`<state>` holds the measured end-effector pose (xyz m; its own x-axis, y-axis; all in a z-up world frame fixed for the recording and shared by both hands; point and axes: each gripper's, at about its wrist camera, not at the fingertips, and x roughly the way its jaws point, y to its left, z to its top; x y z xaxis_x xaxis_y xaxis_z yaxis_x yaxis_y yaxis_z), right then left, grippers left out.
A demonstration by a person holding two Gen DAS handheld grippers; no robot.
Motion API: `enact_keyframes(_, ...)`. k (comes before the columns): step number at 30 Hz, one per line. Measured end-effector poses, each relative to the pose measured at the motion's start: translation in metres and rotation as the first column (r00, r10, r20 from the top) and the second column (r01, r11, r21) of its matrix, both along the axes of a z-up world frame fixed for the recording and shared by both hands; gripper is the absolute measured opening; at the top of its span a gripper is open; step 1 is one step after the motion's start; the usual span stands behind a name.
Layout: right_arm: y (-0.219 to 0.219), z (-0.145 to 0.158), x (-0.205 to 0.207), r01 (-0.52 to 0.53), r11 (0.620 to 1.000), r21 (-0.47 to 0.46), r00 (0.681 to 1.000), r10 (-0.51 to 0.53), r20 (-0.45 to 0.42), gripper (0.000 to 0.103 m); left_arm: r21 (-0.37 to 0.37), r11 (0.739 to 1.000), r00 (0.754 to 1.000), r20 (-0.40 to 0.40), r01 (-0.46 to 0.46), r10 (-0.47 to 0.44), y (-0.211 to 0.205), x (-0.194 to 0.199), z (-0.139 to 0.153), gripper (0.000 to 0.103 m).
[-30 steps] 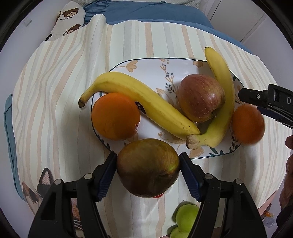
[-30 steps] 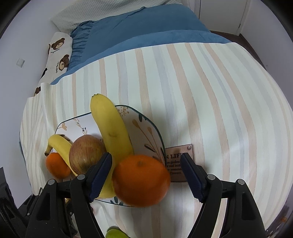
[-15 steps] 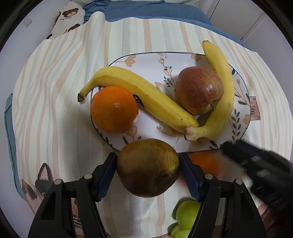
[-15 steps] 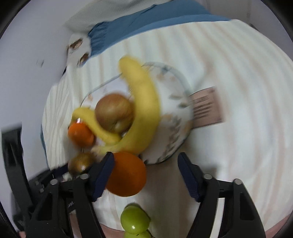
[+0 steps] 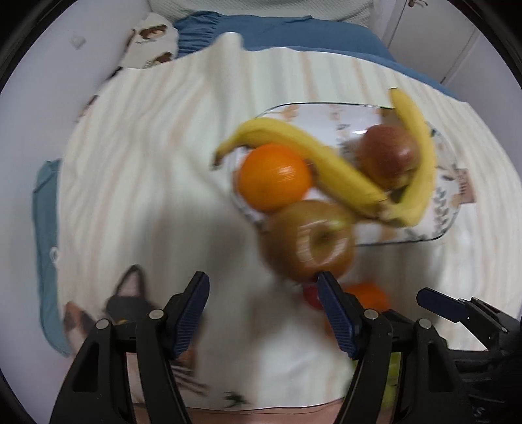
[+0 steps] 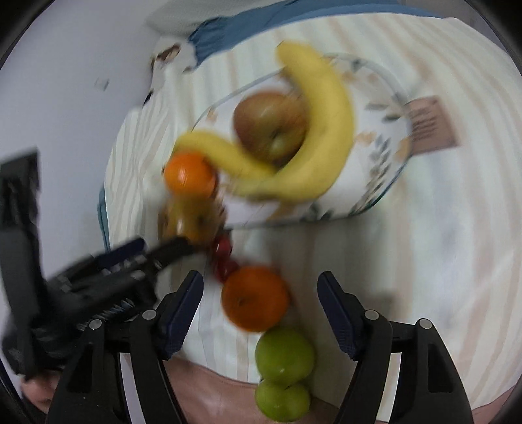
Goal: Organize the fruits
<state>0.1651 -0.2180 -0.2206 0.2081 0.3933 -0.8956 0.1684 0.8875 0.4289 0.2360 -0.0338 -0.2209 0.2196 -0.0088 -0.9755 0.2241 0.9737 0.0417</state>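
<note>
The patterned plate [image 5: 437, 228] holds two bananas [image 5: 313, 156], a red apple [image 5: 388, 153] and an orange [image 5: 274, 177]. A brownish apple [image 5: 310, 241] lies against the plate's near rim, ahead and right of my left gripper [image 5: 262, 287], which is open and holds nothing. My right gripper [image 6: 259, 287] points down over the striped cloth with its jaws opening. A second orange [image 6: 254, 301] sits between its fingers, with a gap on each side. In the right wrist view the left gripper [image 6: 130, 257] shows blurred beside the brownish apple [image 6: 186, 221].
Two green apples [image 6: 284, 355] lie at the cloth's near edge, just behind the loose orange. Small red fruits [image 6: 225, 257] sit between that orange and the plate [image 6: 385, 189]. A brown label [image 6: 427, 124] lies right of the plate. A blue pillow [image 5: 293, 29] is beyond.
My left gripper has let the brownish apple go at the plate's rim and drawn off to the left. My right gripper brought the orange round to the plate's front, and it now sits loose.
</note>
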Motion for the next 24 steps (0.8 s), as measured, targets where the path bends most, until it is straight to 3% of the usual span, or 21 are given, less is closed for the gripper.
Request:
enact_keyframes(5,0.031,-0.043,0.002,-0.055,0.998,-0.022,0.996,0.053,-0.069,0.073,0.047,0.998,0.998,-0.051,-0.032,0.034,0.026,-0.002,-0.022,0.067)
enact_keyframes(6,0.037,-0.048,0.002,-0.075,0.996,-0.057,0.995,0.071,-0.068,0.067,0.045,0.998,0.997,-0.058,-0.041,0.043,0.029,-0.002,-0.023,0.067)
enact_keyframes(8,0.046,-0.047,0.001,-0.106,0.987,-0.117,0.994,0.102,-0.042,0.066,0.04,0.998,0.997,-0.054,-0.05,0.052,0.03,-0.002,-0.023,0.067)
enact_keyframes(12,0.049,-0.032,-0.002,-0.1,0.979,-0.176,0.995,0.101,-0.006,0.065,0.002,0.998,0.997,-0.047,-0.058,0.058,0.031,-0.005,-0.016,0.067)
enact_keyframes(18,0.004,0.019,-0.004,0.004,0.981,-0.195,0.996,0.014,0.091,0.065,-0.137,0.99,0.996,-0.089,-0.021,0.009,0.007,0.016,-0.01,0.072)
enact_keyframes(24,-0.052,0.047,0.022,0.124,0.961,-0.248,0.985,-0.088,0.15,0.065,-0.132,0.989,0.997,-0.043,0.059,-0.065,-0.035,0.028,-0.014,0.071)
